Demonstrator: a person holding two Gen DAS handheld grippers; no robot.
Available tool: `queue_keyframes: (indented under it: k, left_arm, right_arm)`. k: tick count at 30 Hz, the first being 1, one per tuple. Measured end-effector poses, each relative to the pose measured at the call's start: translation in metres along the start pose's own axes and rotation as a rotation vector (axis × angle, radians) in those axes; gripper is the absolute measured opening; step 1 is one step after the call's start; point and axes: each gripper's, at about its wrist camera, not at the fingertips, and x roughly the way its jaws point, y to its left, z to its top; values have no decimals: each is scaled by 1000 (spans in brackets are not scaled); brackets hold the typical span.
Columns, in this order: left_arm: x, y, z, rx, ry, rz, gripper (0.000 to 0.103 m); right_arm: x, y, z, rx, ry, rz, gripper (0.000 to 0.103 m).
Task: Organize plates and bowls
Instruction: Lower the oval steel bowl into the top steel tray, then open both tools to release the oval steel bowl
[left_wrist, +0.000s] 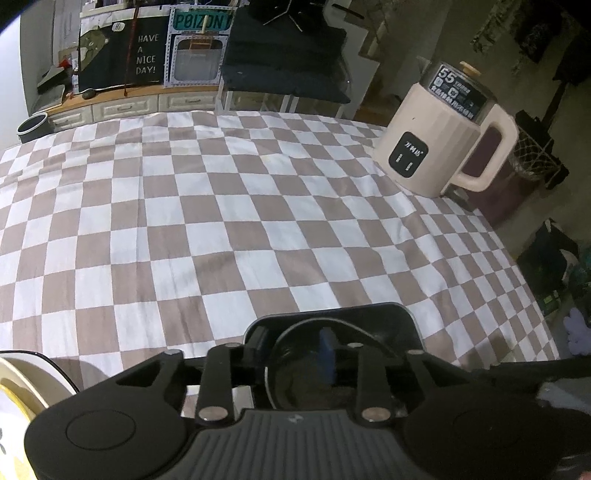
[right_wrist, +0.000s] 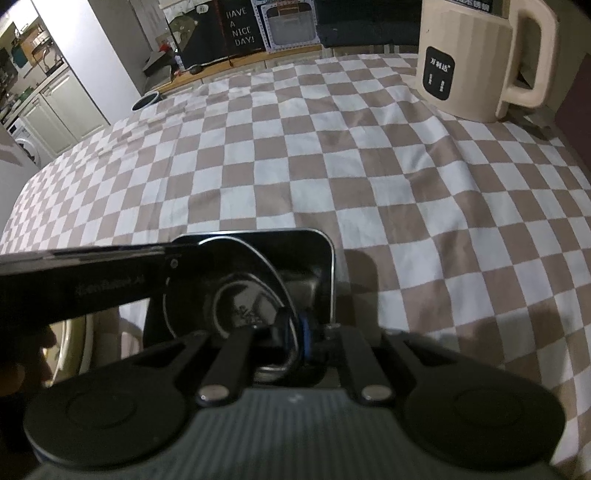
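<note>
my right gripper (right_wrist: 295, 341) pinches the black bowl (right_wrist: 229, 295) rim over the black tray (right_wrist: 325, 254); left gripper (left_wrist: 327, 354) state unclear; open table (left_wrist: 221, 206) beyond, kettle (left_wrist: 443, 140) far right.

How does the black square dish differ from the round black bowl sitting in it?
The black square dish has straight sides with rounded corners, while the round black bowl has a circular rim. The dish is the larger of the two and rests on the checked tablecloth; the bowl sits inside it. In the right wrist view the bowl looks tipped, while the dish lies flat. Both are dark and glossy.
</note>
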Motion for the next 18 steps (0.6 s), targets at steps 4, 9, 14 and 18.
queue_keyframes:
  k: [4, 9, 14, 18]
  left_arm:
    - [-5, 1, 1, 5, -11, -3, 45]
    - [-17, 2, 2, -11, -30, -15, 59]
    - [-36, 4, 1, -18, -53, -29, 71]
    - [-51, 6, -1, -4, -70, -28, 84]
  right_arm:
    - [0, -1, -1, 3, 0, -6, 22]
    - [-8, 0, -2, 6, -8, 6, 35]
    - [-24, 5, -3, 4, -46, 10, 50]
    - [-39, 2, -5, 23, -97, 3, 66]
